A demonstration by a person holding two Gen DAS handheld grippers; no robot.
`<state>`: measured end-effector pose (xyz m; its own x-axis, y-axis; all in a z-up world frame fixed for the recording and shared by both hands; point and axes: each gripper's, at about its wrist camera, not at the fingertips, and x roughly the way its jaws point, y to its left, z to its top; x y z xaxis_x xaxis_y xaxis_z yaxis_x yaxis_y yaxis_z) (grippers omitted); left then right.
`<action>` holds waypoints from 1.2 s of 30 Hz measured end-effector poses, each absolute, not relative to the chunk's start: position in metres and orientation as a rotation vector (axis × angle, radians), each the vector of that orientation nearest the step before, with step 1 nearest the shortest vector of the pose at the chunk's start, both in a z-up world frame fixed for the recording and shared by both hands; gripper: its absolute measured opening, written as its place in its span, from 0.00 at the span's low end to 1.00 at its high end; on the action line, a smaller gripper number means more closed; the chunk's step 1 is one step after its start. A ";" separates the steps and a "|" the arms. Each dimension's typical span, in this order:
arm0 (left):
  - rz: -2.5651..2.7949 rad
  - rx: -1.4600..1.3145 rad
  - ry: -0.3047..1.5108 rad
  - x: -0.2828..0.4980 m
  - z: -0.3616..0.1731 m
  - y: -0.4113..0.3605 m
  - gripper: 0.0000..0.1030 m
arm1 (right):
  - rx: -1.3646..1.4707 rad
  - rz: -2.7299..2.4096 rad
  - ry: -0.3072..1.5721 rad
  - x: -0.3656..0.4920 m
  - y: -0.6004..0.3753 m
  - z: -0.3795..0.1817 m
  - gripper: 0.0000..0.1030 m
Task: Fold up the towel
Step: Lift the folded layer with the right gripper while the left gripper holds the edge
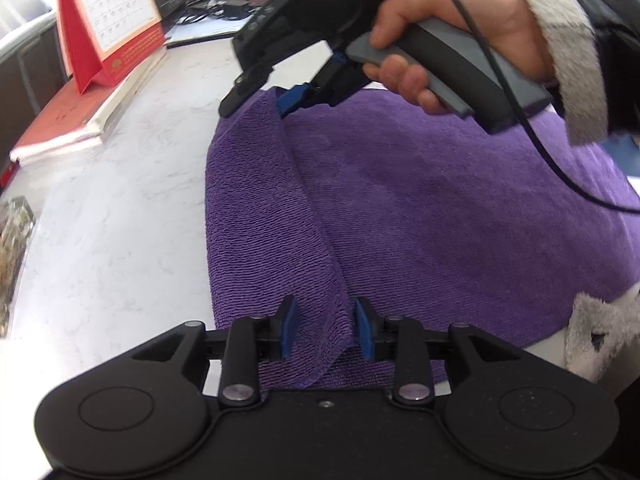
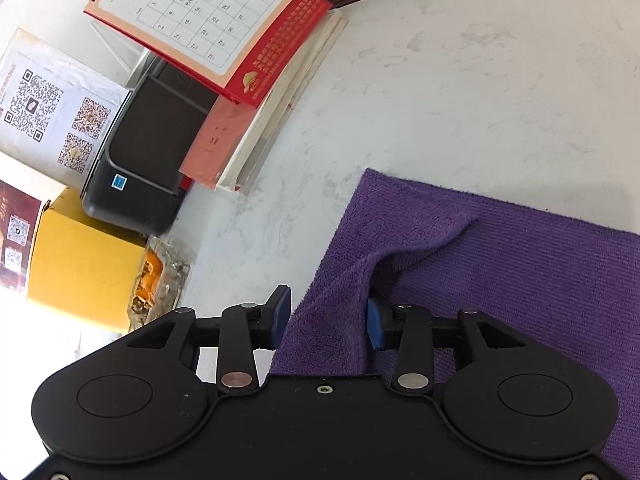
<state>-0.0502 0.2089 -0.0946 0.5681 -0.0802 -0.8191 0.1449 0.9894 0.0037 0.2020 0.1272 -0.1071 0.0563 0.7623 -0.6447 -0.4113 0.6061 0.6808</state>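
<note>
A purple towel [image 1: 420,208] lies on a white marbled table [image 1: 120,208], with a strip along its left edge folded over onto the rest. The left gripper [image 1: 326,328] sits at the near end of that fold; its blue pads [image 1: 290,330] stand narrowly apart on either side of the raised fold edge, and there is a gap between cloth and each pad, so the cloth is loose between them. In the left wrist view, the right gripper [image 1: 276,94] is at the far end of the same fold, held by a hand [image 1: 448,36] in a fleecy cuff, a black cable trailing from the handle. The right wrist view shows its jaws parted somewhat wider, the left pad [image 2: 278,314] clear of the cloth and the right pad [image 2: 376,322] tucked under a lifted hump of towel [image 2: 520,280]. A red desk calendar [image 2: 216,20] stands on a book [image 2: 256,136] beyond the towel's corner, beside a black printer [image 2: 148,152], a yellow box [image 2: 84,276] and a clear packet [image 2: 160,280]
</note>
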 end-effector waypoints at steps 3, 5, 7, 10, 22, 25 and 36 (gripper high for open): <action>-0.122 0.068 0.958 -0.050 -0.095 0.209 0.19 | 0.302 0.925 1.199 0.200 0.133 -0.105 0.36; -0.110 0.051 0.959 -0.049 -0.095 0.214 0.14 | 0.234 0.937 1.172 0.195 0.138 -0.103 0.34; -0.102 0.030 0.960 -0.048 -0.095 0.218 0.09 | 0.174 0.942 1.145 0.190 0.142 -0.101 0.26; -0.097 0.006 0.961 -0.048 -0.095 0.221 0.06 | 0.101 0.950 1.111 0.184 0.144 -0.099 0.10; -0.120 -0.095 0.910 -0.062 -0.078 0.226 0.04 | 0.082 1.010 1.023 0.178 0.134 -0.080 0.04; -0.124 -0.088 0.899 -0.065 -0.075 0.223 0.04 | 0.095 1.010 1.011 0.176 0.130 -0.076 0.04; -0.153 -0.068 0.861 -0.078 -0.066 0.207 0.04 | 0.128 0.979 0.964 0.167 0.101 -0.061 0.04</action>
